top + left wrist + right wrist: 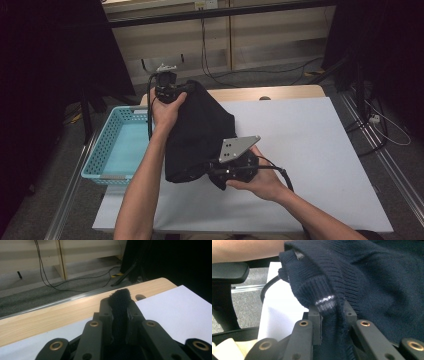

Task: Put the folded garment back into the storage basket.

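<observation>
Broadly, the white table [320, 150] carries the work, with a light blue basket [117, 145] at its left edge. Over the table's left part a dark navy knitted sweater [200, 135] hangs stretched between both grippers, its lower fold near the table top. No brand, label or readable writing shows; a pale stripe [325, 300] crosses the ribbed cuff. The left gripper [120, 311], held high at the far edge, is clamped on a fold of the knit. The right gripper [332, 315], nearer the person, pinches the cuff tightly.
</observation>
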Tool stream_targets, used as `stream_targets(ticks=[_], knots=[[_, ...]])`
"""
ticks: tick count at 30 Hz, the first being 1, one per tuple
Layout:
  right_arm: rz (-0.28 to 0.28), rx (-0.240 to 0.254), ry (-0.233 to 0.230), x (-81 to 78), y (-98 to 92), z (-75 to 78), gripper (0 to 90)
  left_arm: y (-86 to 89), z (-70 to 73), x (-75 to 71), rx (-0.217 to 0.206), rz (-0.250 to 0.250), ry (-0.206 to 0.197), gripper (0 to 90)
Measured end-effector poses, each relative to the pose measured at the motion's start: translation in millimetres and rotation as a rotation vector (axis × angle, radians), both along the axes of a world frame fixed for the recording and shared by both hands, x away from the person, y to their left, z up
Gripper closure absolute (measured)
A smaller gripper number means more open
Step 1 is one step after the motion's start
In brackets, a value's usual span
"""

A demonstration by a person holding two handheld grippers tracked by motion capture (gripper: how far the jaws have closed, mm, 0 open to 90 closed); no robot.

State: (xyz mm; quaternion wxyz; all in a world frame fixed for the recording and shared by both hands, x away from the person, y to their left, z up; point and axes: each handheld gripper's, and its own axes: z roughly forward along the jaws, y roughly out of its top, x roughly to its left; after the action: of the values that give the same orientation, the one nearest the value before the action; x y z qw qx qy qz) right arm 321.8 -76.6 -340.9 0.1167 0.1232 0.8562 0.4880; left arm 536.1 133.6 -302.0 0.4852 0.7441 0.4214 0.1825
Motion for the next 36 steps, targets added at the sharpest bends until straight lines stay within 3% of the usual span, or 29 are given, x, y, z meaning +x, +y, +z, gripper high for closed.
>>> stream_targets(ticks=[7, 18, 36], knots=[[0.014, 0.014, -0.010, 1.6, 5.7, 4.0, 76.0, 5.8, 9.5, -1.0, 0.030, -0.005, -0.020, 78.8], [0.033, 0.037, -0.011, 7.2, 15.6, 9.1, 76.0, 20.3, 16.7, -1.9, 0.027, 0.015, -0.032, 78.7], [0.076, 0.055, -0.027, 17.4, 48.7, 22.3, 76.0, 65.0, 36.5, -2.6, 0.030, 0.072, -0.058, 78.8]])
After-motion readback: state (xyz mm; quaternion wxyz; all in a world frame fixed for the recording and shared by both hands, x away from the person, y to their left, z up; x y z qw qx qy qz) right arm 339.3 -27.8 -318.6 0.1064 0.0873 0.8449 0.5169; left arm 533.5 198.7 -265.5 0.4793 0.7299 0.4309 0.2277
